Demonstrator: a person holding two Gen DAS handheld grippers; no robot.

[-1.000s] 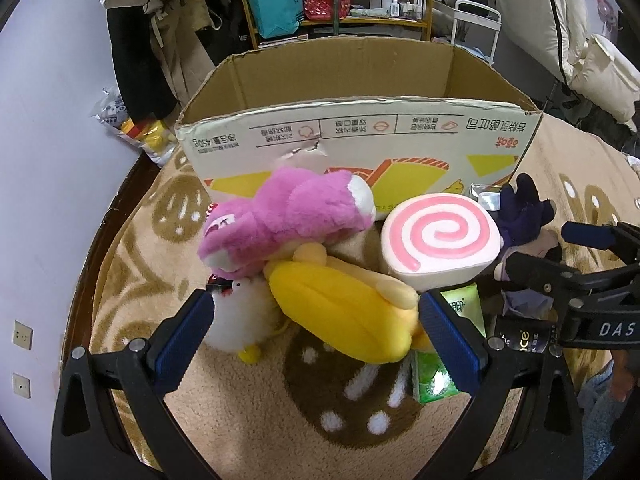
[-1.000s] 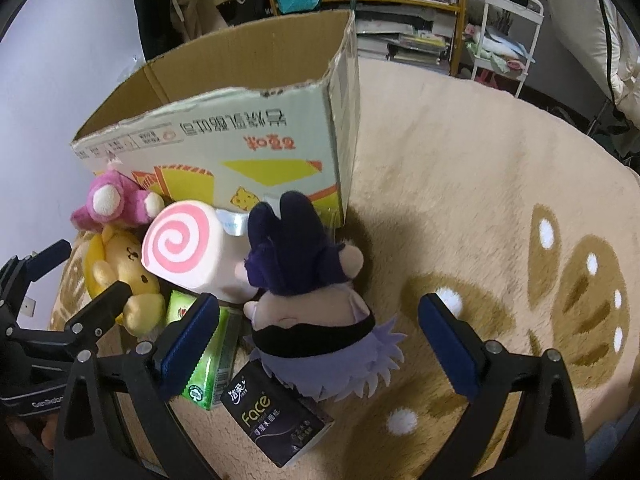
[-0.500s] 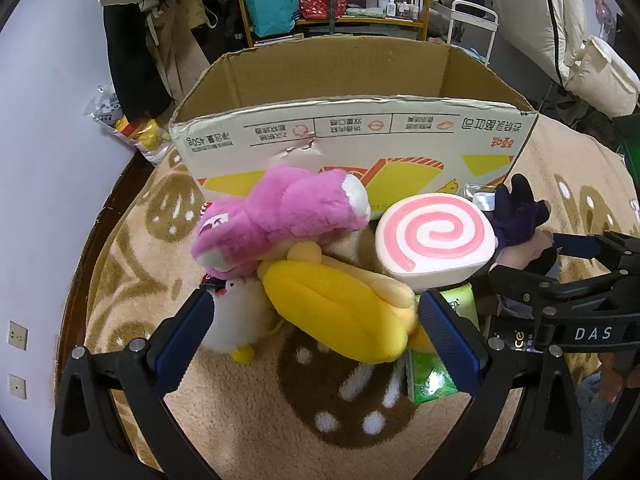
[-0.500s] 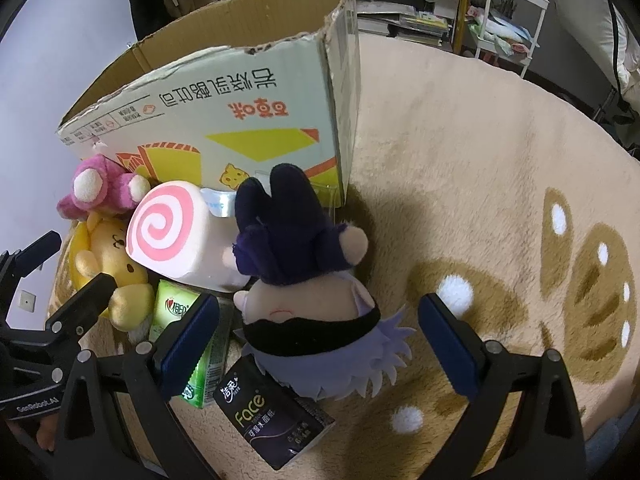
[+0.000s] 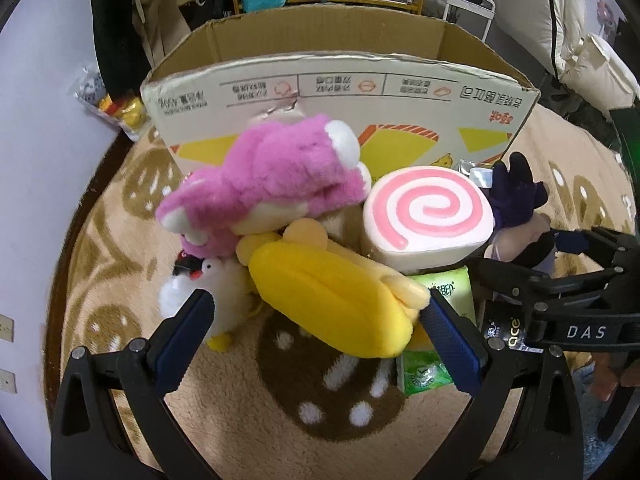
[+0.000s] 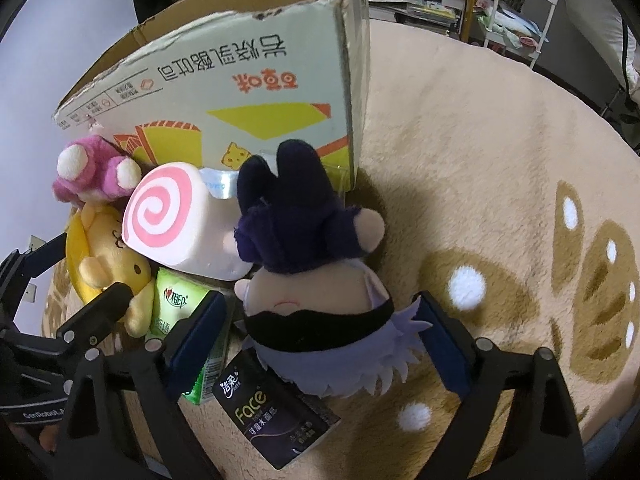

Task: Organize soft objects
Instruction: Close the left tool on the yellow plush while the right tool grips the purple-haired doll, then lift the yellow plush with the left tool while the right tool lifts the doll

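A heap of soft toys leans on the cardboard box [image 5: 320,80]: a pink plush bear [image 5: 272,176], a yellow plush [image 5: 332,300], a white bird plush [image 5: 216,292] and a pink-swirl roll cushion [image 5: 428,208]. My left gripper [image 5: 316,320] is open, its fingers straddling the yellow plush. In the right wrist view a doll with dark purple hair [image 6: 312,280] lies on its back by the box corner [image 6: 348,80]. My right gripper [image 6: 318,320] stands wide around the doll's lower half, jaws closing, and the pads do not squeeze it.
A green tissue pack [image 6: 176,304] and a black tissue pack [image 6: 272,412] lie on the beige rug [image 6: 500,160] beside the doll. Shelves, a white cart and hanging clothes stand behind the box. A wall runs along the left.
My right gripper has sunk closer over the purple-haired doll and its jaws have narrowed a little. The left gripper has hardly moved.
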